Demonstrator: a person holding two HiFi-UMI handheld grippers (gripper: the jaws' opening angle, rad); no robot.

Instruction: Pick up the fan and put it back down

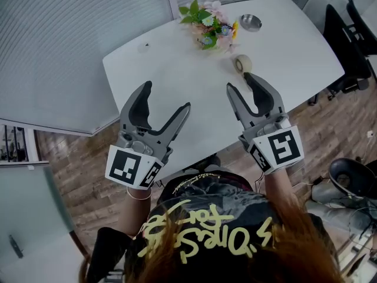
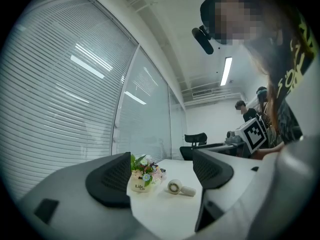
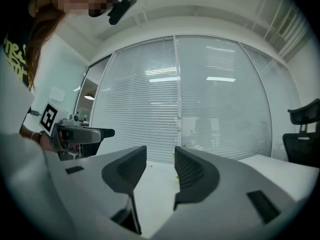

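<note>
The fan [image 1: 242,63] is a small white handheld one, lying on its side on the white table [image 1: 171,69] toward the right. It also appears in the left gripper view, where the fan [image 2: 177,188] lies beside the flower pot, far beyond the jaws. My left gripper [image 1: 166,96] is held above the table's near edge, jaws wide apart and empty. My right gripper [image 1: 239,81] hovers just short of the fan, not touching it, with a narrower gap and nothing in it. Both the left gripper [image 2: 161,173] and the right gripper [image 3: 160,165] point level.
A pot of flowers [image 1: 207,23] and a metal bowl [image 1: 251,22] stand at the table's far end. Black office chairs [image 1: 349,37] sit to the right on the wood floor. Glass walls with blinds [image 3: 190,99] surround the table. A person [image 2: 245,110] stands in the background.
</note>
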